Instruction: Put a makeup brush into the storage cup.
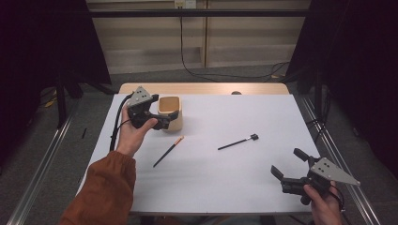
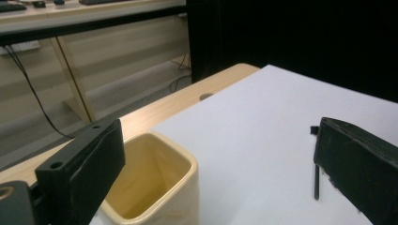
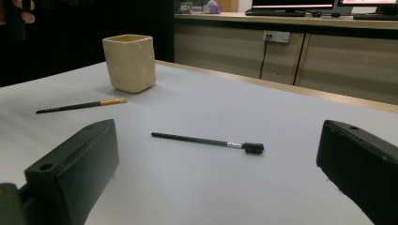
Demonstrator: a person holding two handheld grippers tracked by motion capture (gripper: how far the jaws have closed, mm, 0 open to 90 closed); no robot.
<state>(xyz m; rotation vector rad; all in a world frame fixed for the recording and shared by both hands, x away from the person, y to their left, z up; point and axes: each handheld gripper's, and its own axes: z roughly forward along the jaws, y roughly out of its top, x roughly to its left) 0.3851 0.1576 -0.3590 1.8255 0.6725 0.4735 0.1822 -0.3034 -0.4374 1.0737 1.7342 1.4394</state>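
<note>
A cream square cup stands upright and empty at the back left of the white table. My left gripper hovers right at it, open; in the left gripper view the cup sits below, just inside the left jaw of the gripper. A black-handled brush with a tan tip lies in front of the cup. A black spoolie brush lies mid-table. My right gripper is open near the front right corner, facing the spoolie, the tan-tipped brush and the cup.
The white sheet covers a wooden table whose far strip is bare wood. Dark curtains hang at both sides, and cables lie on the floor behind. The person's orange sleeve comes in at the front left.
</note>
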